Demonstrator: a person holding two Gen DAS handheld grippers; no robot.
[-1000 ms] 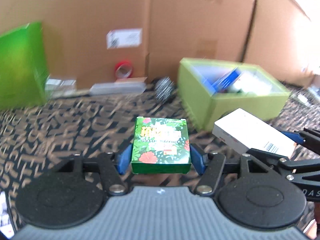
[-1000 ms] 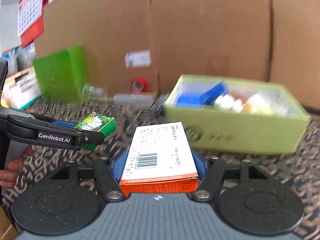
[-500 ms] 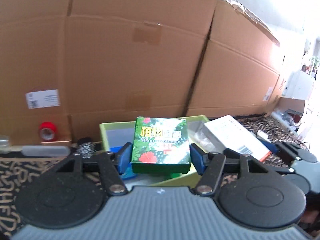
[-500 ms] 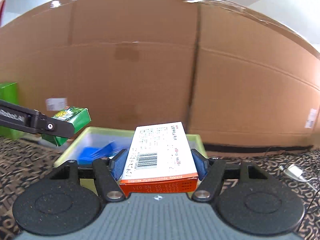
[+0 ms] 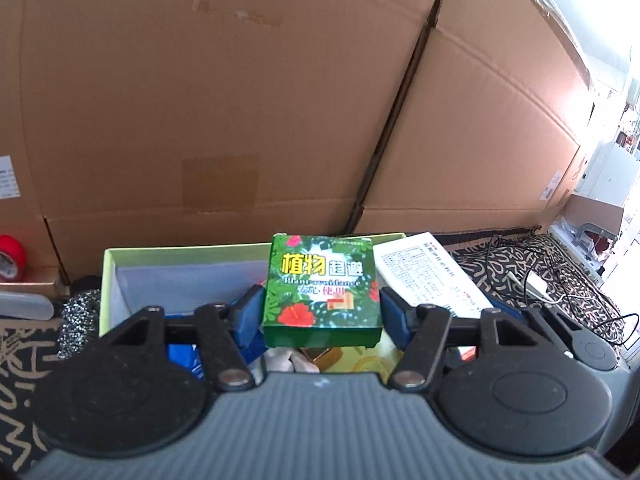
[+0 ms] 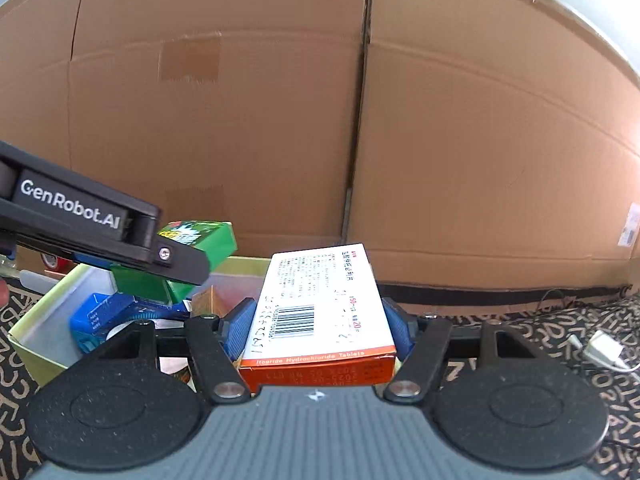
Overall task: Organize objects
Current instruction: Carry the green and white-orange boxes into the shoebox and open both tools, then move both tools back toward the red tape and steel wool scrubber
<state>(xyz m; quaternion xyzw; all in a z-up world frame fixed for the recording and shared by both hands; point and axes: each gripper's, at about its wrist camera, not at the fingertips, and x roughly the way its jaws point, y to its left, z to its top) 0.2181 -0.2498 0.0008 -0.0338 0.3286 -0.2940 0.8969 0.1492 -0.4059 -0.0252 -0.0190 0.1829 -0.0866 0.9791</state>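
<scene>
Big brown corrugated cardboard cartons (image 5: 224,92) wall off the whole background, standing on a dark cloth with tan lettering (image 6: 560,344) that covers the table. In front of them sits the open lime-green rectangular bin (image 5: 109,280), already carrying blue cartons (image 6: 100,316) and other small packs inside. Over that bin, the left gripper (image 5: 320,308) has its blue pads pressed on both sides of a small green square box printed with red flowers and yellow characters (image 5: 322,292), held level above the bin's interior. Just beside it on the right, the right gripper (image 6: 316,324) is clamped on a flat white tablet box with an orange end and a barcode (image 6: 316,308), its far end over the bin's right edge. From the right wrist view the left tool's black arm crosses in from the left, the green box hanging over the blue cartons. Off to the far left, a red roll of tape (image 5: 10,258) sits on a low piece of cardboard by the cartons; a white charger and black cable (image 6: 604,350) lie on the cloth at right.
</scene>
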